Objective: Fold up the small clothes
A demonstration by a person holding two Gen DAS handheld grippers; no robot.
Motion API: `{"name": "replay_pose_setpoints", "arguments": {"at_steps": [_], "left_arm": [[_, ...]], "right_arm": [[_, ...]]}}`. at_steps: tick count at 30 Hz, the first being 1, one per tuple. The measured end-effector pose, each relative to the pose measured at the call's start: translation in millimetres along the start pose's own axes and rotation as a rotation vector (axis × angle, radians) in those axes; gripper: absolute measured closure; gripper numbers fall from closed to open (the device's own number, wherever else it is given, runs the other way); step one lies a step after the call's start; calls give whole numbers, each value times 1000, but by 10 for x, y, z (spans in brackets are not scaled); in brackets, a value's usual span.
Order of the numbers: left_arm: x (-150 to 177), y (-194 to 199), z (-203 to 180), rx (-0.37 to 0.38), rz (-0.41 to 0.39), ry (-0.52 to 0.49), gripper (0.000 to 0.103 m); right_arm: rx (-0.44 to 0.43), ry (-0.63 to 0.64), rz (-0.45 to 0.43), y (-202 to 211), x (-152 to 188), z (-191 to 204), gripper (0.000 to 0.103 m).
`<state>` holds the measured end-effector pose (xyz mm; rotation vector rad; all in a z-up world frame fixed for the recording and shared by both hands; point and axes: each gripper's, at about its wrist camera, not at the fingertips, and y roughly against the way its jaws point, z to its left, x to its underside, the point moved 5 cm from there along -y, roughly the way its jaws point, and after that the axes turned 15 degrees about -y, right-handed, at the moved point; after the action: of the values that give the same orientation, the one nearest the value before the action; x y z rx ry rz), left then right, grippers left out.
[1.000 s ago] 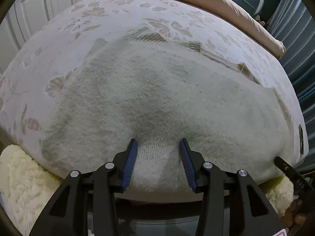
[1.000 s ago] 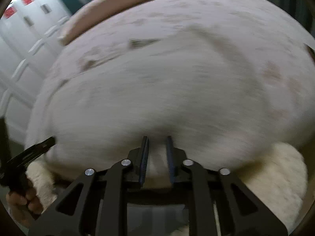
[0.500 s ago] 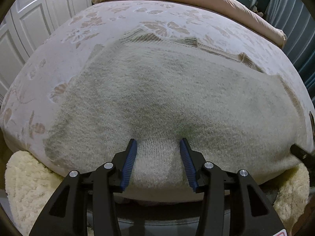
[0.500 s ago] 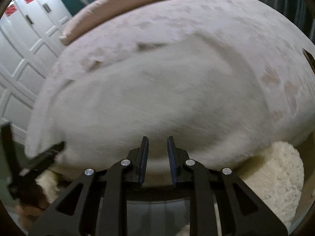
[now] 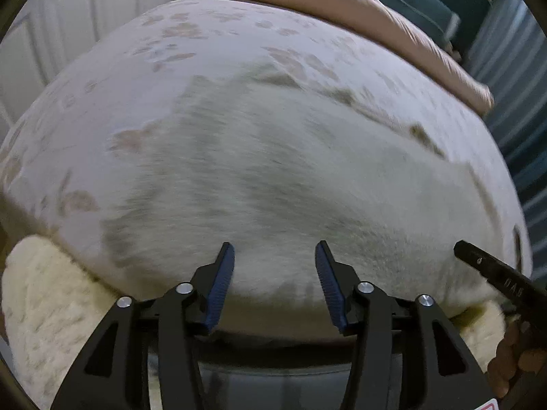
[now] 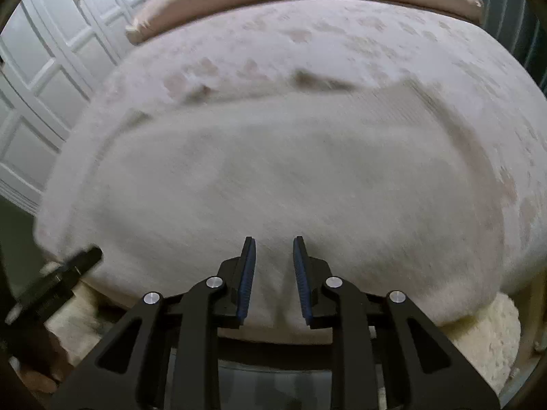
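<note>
Sweater (image 5: 290, 177), pale cream knit, lies spread flat over most of a bed (image 5: 112, 102) with a faint floral cover. Its near edge hangs just past the front edge of the mattress, towards the cameras; its far edge, with darker ribbed trim, sits near the middle of the bed. Both views are motion-blurred. A rolled pink duvet (image 5: 342, 3) lies along the far side of the bed. Fluffy cream rug (image 5: 44, 307) shows below the near edge.

Left hand-held gripper (image 5: 275, 266) has its blue-padded fingers well apart, straddling the near edge of the sweater with fabric between them, not pinched. Right hand-held gripper (image 6: 274, 259) has its fingers closer together but with a clear gap; knit lies between them, and no pinch is visible.

Judging by the look, the knit is soft, thick and floppy, light enough to lift but likely to sag and stretch. The padded fingers should grip it without slipping. The near hem is the sensible place to take hold, one hand-held gripper towards each corner, so that the fold stays even.
</note>
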<state>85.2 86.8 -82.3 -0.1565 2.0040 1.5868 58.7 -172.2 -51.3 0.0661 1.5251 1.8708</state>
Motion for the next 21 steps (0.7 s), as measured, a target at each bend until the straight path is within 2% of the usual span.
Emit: {"name": "replay_pose_setpoints", "arguments": {"at_steps": [3,8,12,18,21], "left_arm": [[8,133,270,-38,-25,74,48],[81,165,718,-64,-7,207,45],[199,84,918,-21,15,305,43],[241,-146,1008,88,12,416,39],[191,-238,1000,105,12,448,38]], "right_arm": [[-41,6,15,-41,-124,229,80],[-36,60,53,-357,-276,623,80],[-6,74,136,-719,-246,739,80],[5,96,134,-836,-228,762,80],[-2,106,132,-849,-224,750,79]]}}
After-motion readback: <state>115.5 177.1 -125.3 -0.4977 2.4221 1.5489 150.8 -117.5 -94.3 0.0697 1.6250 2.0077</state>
